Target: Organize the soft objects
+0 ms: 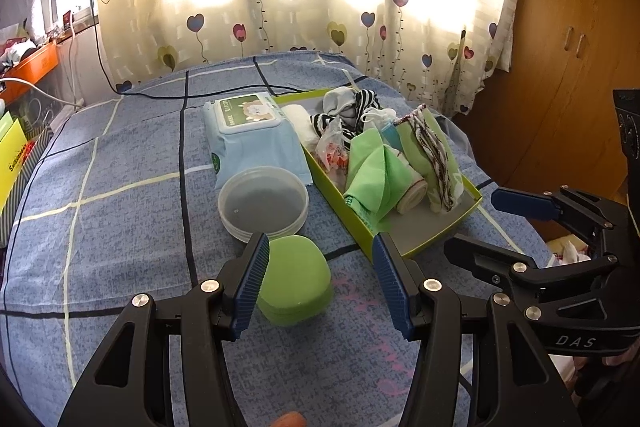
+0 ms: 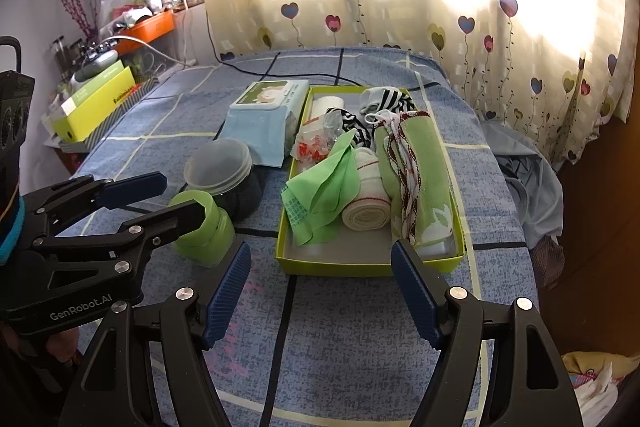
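Observation:
A yellow-green box [image 2: 332, 265] lies on the blue checked bed. It holds a crumpled green cloth [image 2: 320, 195], a rolled white bandage [image 2: 366, 203], a folded green towel [image 2: 416, 179] with a red-white braid on it, striped socks [image 2: 384, 103] and a small plastic bag [image 2: 316, 147]. My right gripper [image 2: 320, 293] is open just in front of the box's near rim, holding nothing. My left gripper [image 1: 322, 283] is open over a round green container [image 1: 294, 279], which sits close to its left finger. The same box [image 1: 440, 231] lies just beyond its right finger.
A clear lidded jar [image 1: 262, 201] and a pack of wet wipes [image 1: 252, 135] lie left of the box. A black cable [image 1: 224, 91] crosses the far bed. Cluttered shelves [image 2: 96, 99] stand left, clothes [image 2: 532, 179] hang off the bed's right edge, and a wardrobe [image 1: 568, 67] is at the right.

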Demonstrator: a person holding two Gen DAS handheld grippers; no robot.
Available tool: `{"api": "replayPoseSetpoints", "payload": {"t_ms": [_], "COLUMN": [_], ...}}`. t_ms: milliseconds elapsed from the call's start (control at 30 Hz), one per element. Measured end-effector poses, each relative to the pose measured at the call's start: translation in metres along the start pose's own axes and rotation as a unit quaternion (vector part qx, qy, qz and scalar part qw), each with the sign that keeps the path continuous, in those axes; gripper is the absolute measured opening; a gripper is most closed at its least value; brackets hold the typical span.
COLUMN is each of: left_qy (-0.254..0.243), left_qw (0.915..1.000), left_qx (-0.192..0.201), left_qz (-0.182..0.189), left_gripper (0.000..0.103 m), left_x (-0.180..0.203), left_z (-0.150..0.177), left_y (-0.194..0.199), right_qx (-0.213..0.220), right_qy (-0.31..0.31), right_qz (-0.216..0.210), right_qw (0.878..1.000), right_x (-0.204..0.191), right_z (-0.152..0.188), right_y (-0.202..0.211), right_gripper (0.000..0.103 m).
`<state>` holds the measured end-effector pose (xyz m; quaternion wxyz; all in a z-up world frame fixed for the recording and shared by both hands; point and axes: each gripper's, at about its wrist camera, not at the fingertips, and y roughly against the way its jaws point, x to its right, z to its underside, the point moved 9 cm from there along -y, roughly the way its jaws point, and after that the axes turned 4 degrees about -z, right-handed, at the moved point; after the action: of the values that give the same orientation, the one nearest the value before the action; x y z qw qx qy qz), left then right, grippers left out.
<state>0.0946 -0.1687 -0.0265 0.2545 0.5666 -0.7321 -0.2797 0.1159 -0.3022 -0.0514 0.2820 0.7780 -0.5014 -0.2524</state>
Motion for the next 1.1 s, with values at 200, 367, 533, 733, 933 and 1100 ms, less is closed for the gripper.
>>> {"api": "replayPoseSetpoints", "payload": {"t_ms": [200, 367, 533, 733, 933, 1100], "left_qy": [0.003, 0.007, 0.005, 0.006, 0.007, 0.004], "left_qw": [1.0, 1.0, 1.0, 0.9999, 0.9999, 0.9999], "left_qx": [-0.007, -0.007, -0.008, -0.009, -0.01, -0.013], "left_qz": [0.001, 0.002, 0.0, 0.002, -0.003, -0.003], "left_gripper": [0.055, 0.055, 0.055, 0.055, 0.055, 0.055], "left_x": [-0.003, -0.006, -0.006, -0.007, -0.009, -0.007], "left_z": [0.003, 0.004, 0.005, 0.006, 0.008, 0.008], "left_y": [-0.001, 0.0, 0.0, 0.002, 0.002, 0.001], "right_qx": [-0.002, -0.003, -0.005, -0.006, -0.006, -0.008], "right_qy": [0.006, 0.007, 0.01, 0.013, 0.015, 0.013], "right_qz": [-0.003, -0.004, -0.003, -0.004, -0.006, -0.005], "right_qw": [1.0, 1.0, 1.0, 1.0, 1.0, 1.0], "right_x": [-0.008, -0.01, -0.013, -0.015, -0.017, -0.017], "right_z": [0.0, 0.0, 0.0, 0.0, 0.0, 0.001], "right_y": [0.0, 0.001, 0.001, 0.001, 0.0, -0.001], "right_gripper": [0.073, 0.073, 0.073, 0.073, 0.073, 0.073]}}
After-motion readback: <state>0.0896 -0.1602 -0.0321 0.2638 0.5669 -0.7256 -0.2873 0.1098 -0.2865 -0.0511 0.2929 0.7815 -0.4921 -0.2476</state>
